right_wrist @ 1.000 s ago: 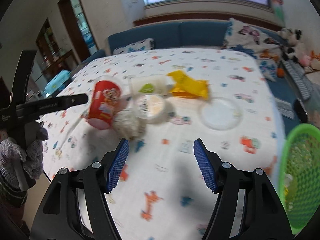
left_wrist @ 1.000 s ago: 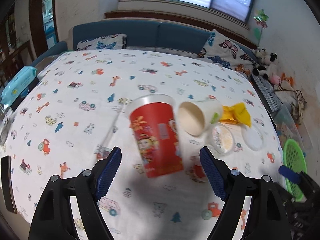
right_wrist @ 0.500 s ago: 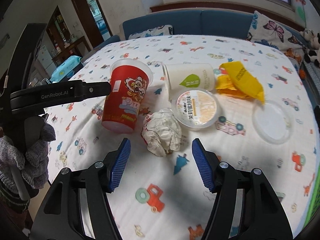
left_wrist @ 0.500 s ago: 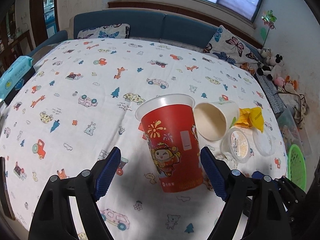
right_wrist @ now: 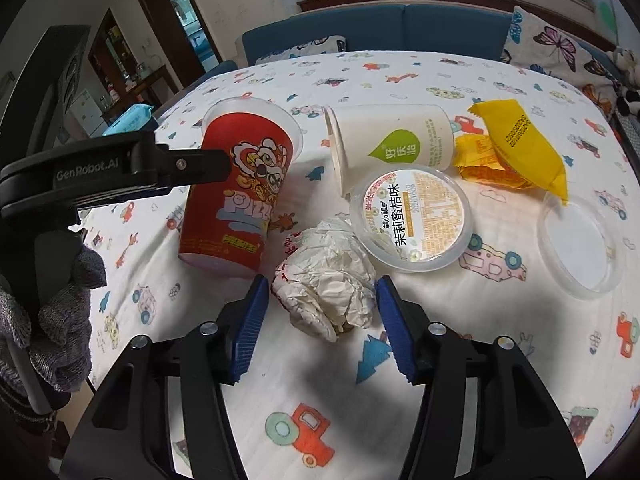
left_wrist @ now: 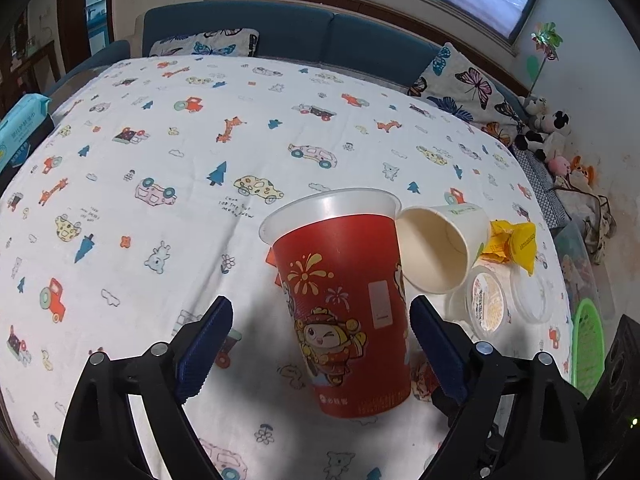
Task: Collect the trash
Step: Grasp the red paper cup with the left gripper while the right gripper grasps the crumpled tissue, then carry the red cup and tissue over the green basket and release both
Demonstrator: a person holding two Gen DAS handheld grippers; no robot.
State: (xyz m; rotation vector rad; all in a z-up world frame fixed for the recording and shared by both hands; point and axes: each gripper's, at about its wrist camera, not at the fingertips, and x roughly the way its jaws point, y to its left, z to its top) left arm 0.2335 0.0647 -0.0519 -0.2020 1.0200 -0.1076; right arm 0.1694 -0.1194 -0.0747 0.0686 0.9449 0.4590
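Standing upright on the patterned tablecloth [left_wrist: 160,168], red cup [left_wrist: 348,312] between the spread blue pads of the left gripper [left_wrist: 320,344], released, right pad just beside the cup wall, left pad well apart from it. Lying on its side just right of the red cup, white paper cup [left_wrist: 440,248], open mouth toward the left camera, rim touching the red cup's rim. Resting beyond it, yellow wrapper [left_wrist: 516,240]; nearer, a sealed jelly tub [left_wrist: 486,304] and a clear lid [left_wrist: 532,292] side by side. At the table's right edge, green basket [left_wrist: 586,344]. Seen from the right wrist: right gripper [right_wrist: 320,320] released too, pads spread to either side of a crumpled paper ball [right_wrist: 328,276], neither pad clearly touching it. Sitting just in front of the red cup and against the jelly tub, that paper ball. Left of the view, a gloved hand [right_wrist: 48,312] around the other gripper's handle. Behind the table, blue sofa [left_wrist: 304,36] with butterfly cushions [left_wrist: 468,88]
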